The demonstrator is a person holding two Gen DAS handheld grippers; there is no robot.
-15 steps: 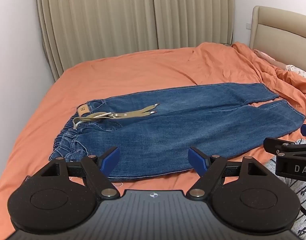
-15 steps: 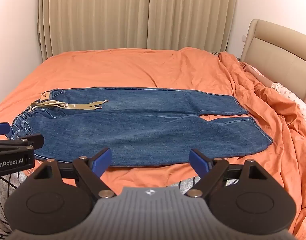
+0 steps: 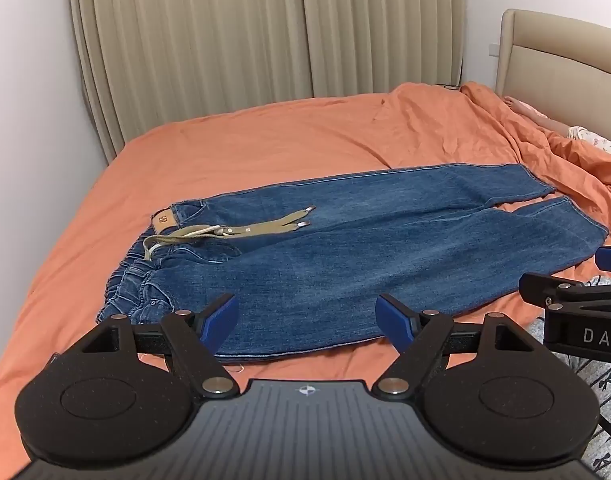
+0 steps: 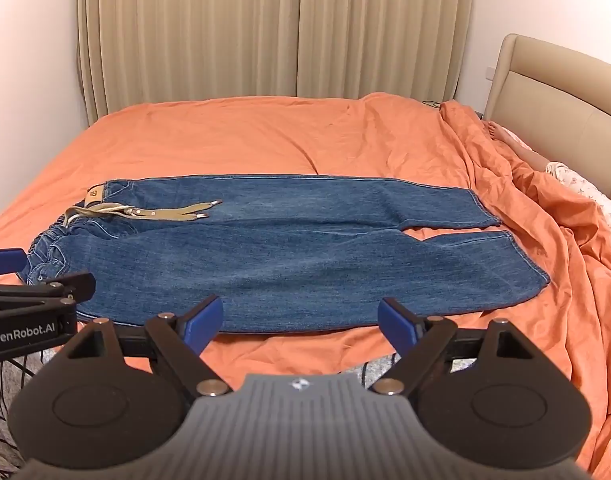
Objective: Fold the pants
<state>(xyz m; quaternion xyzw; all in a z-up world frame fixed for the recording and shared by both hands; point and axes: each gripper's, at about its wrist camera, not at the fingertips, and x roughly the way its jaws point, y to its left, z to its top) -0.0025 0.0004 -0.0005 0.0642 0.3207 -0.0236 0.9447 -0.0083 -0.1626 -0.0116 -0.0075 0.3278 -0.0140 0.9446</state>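
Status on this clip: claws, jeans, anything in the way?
Left claw, right claw open, empty. Jeans flat, unfolded on bed. Belt across waistband.

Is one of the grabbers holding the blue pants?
No, the jeans lie flat on the bed while the right gripper is open and empty above their near edge.

"GenRobot.AI" marks the left gripper; "DAS" the right gripper.

Blue denim pants lie flat and unfolded across the orange bed, elastic waistband at the left, both legs stretched rightward side by side, hems slightly parted. A khaki drawstring trails over the upper thigh.
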